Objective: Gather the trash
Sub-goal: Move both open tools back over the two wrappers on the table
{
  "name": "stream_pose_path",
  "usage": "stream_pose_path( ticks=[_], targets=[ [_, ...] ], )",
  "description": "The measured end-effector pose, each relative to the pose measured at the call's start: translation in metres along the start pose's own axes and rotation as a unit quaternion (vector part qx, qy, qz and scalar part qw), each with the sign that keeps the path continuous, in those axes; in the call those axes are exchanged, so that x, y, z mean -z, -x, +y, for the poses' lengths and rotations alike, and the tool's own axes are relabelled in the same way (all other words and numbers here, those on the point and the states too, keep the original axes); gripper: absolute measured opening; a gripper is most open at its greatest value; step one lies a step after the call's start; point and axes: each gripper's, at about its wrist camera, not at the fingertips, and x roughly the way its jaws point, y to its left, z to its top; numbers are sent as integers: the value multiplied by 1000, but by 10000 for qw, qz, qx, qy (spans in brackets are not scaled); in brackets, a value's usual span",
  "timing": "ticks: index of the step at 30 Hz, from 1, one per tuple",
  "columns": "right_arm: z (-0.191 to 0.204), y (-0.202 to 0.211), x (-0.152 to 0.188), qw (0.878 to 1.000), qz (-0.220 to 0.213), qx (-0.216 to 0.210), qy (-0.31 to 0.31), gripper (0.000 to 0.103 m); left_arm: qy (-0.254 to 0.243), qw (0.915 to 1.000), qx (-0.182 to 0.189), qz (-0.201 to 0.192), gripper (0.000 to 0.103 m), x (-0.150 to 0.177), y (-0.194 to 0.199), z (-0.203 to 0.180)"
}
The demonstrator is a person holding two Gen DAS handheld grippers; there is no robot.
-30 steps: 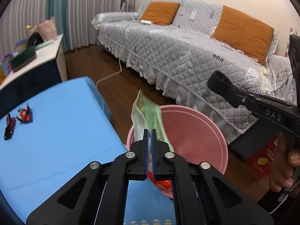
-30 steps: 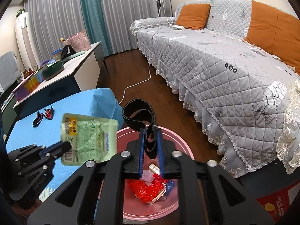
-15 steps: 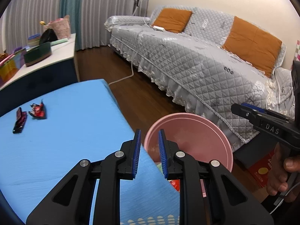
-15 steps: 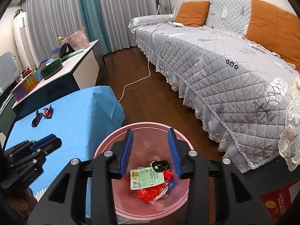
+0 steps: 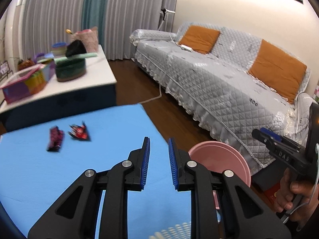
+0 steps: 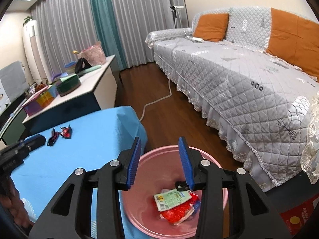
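Two pieces of trash are seen on the blue-covered table [image 5: 83, 171], near its far edge: a dark maroon wrapper [image 5: 55, 138] and, just beside it toward the far right corner, a red-and-black wrapper [image 5: 79, 132]. Both are blurred in the left wrist view; in the right wrist view they appear smaller, the maroon wrapper [image 6: 52, 137] lying left of the red-and-black one [image 6: 66, 132].

Further trash is contained in the pink bucket [image 6: 153, 159], which is placed on the wooden floor against the right edge of the table. Inside it a green-and-white packet [image 6: 171, 197] is seen lying over red wrapping [image 6: 179, 209], with a small black item [image 6: 180, 185] at its upper edge.

The left gripper [image 5: 158, 159] is held over the near right part of the table; its blue-padded jaws are parted, with nothing between them. The right gripper [image 6: 159, 159] is held above the bucket with its jaws spread wider, likewise with nothing gripped. The right gripper [image 5: 279, 149] is also visible at the right margin of the left wrist view, grasped by a hand [image 5: 293, 195].

Beyond the far edge of the table a white-topped cabinet [image 5: 95, 75] is shown, bearing a green round box [image 5: 69, 69], a multicoloured box [image 5: 26, 83] and a pink basket [image 5: 87, 37]. A sofa under a grey quilted cover [image 5: 209, 83], with orange cushions [image 5: 199, 38], occupies the right side, before grey and teal curtains [image 5: 87, 10].
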Motion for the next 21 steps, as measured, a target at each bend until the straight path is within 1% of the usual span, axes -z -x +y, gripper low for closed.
stream_pose_path(
  ticks=[6,9,12,14,16,19,21],
  targets=[
    [29,1,-3,9996,-82,-187,207,40,-292,9992,-227,-172,20,-21,24,35],
    [42,2,-4,9991,-141,-269,293,40,-391,9982,-383,-252,20,-31,33,59],
    [53,4,-4,9986,-206,-340,358,40,-429,9963,-635,-385,20,-39,38,92],
    [60,2,-3,9983,-221,-358,410,40,-290,9959,-741,-427,20,-41,39,112],
    [68,-1,-3,9979,-222,-378,473,40,-17,9950,-888,-457,20,-39,36,140],
    [80,-6,-1,9974,-209,-401,569,40,384,9931,-1024,-427,20,-34,29,172],
    [88,-10,0,9970,-204,-442,595,38,600,9912,-1124,-347,20,-31,22,194]
  ],
)
